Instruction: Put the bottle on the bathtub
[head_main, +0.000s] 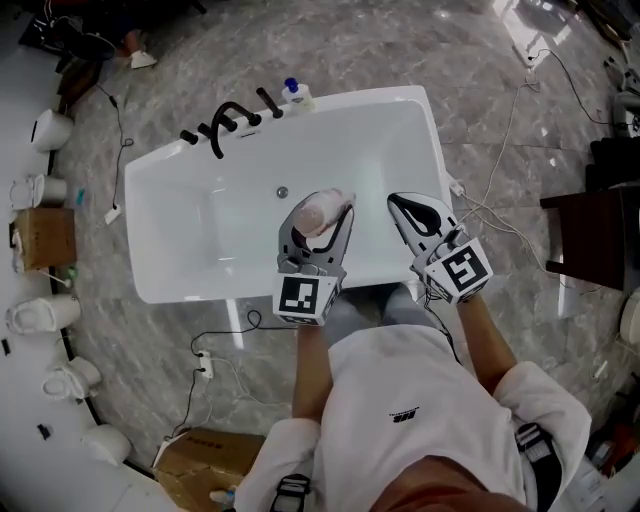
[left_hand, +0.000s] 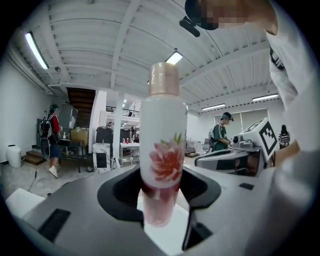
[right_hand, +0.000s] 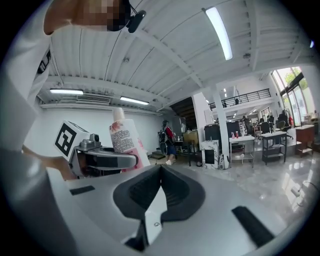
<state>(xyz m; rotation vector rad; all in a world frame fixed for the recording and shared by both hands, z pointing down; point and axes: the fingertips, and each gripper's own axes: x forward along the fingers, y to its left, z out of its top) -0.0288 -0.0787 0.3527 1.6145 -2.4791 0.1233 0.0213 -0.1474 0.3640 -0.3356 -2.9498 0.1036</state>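
My left gripper (head_main: 322, 208) is shut on a white bottle (head_main: 320, 214) with a pink flower print and a tan cap. In the left gripper view the bottle (left_hand: 162, 150) stands upright between the two jaws, lower part pink. It hangs over the near side of the white bathtub (head_main: 200, 215). My right gripper (head_main: 405, 206) is beside it, to the right, above the tub's near rim. In the right gripper view its jaws (right_hand: 160, 167) meet at the tips with nothing between them, and the bottle (right_hand: 124, 136) shows at the left.
A black faucet (head_main: 226, 122) and a blue-capped bottle (head_main: 294, 94) sit on the tub's far rim. Cables (head_main: 510, 215) trail over the marble floor. Toilets (head_main: 38, 315) and a cardboard box (head_main: 44, 237) line the left; dark furniture (head_main: 595, 235) stands at right.
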